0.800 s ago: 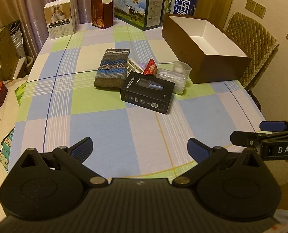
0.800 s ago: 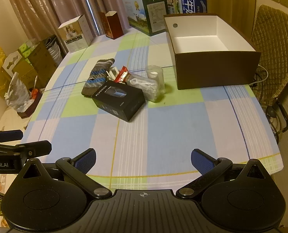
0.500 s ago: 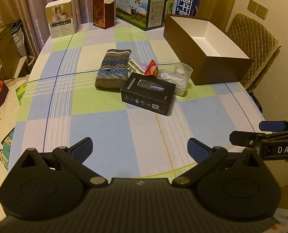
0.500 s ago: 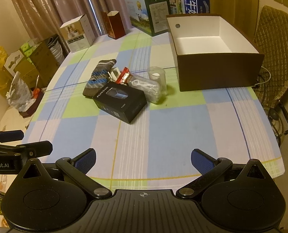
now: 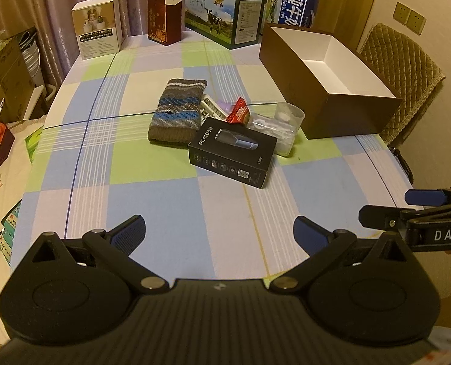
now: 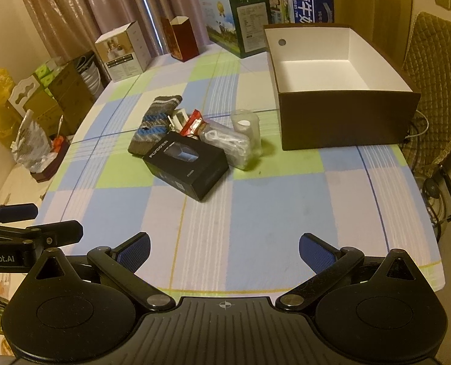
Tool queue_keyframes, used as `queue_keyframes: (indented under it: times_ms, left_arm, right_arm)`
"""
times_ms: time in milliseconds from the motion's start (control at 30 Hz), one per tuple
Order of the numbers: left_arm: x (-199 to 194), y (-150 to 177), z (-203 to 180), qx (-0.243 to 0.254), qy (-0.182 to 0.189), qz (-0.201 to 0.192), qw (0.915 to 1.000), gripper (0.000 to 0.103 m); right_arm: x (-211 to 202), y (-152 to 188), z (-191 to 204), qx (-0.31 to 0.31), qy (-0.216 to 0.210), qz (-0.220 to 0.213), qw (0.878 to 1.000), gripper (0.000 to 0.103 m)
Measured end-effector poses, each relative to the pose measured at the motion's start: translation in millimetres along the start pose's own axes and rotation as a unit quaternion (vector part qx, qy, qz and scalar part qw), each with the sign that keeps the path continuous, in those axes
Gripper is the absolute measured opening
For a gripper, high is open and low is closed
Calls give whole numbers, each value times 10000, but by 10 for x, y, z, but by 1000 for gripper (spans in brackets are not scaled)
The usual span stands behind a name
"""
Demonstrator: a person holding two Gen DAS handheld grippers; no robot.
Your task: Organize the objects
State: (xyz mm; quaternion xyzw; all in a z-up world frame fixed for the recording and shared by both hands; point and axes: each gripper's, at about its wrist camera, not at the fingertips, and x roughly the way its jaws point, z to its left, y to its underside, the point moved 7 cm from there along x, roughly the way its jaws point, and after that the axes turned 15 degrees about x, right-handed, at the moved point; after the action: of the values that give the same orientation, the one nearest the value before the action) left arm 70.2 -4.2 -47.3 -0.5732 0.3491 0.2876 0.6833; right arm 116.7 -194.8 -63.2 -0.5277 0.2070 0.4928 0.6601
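Checked blue-green tablecloth (image 5: 164,206) carries a black rectangular carton (image 5: 233,156) beside an open brown cardboard box (image 5: 325,100). Left gripper (image 5: 219,231) and right gripper (image 6: 224,249) hover apart, jaws spread, holding nothing.

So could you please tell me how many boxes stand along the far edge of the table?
4: a white box far left, a red box, a green milk box, a blue milk box far right.

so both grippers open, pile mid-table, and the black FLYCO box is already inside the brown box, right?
Not quite. The black FLYCO box is on the table with the pile, apart from the brown box, whose visible interior is bare in the right wrist view. Left gripper and right gripper are open.
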Motion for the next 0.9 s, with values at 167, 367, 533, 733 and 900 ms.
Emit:
queue_keyframes:
  times_ms: [167,367,533,733,900]
  left_arm:
    - [27,-30,-6,8,-6,12,10000,102]
    - [65,-79,-18,-9,-19,33,10000,102]
    - [103,-117,-25,-17,-22,50,10000,102]
    - [152,-171,-42,-19,-25,73,10000,102]
    - [203,-228,-49,-45,-31,98,9999,102]
  right_arm:
    - [19,-39,-23,-8,-18,16,10000,101]
    - [33,-74,-36,-43,-26,28,10000,101]
    - [68,-124,-51,-60,-37,47,10000,101]
    - [107,-193,-80,-68,-50,73,9999,101]
    - [149,-263,-108,-86,-60,97,9999,101]
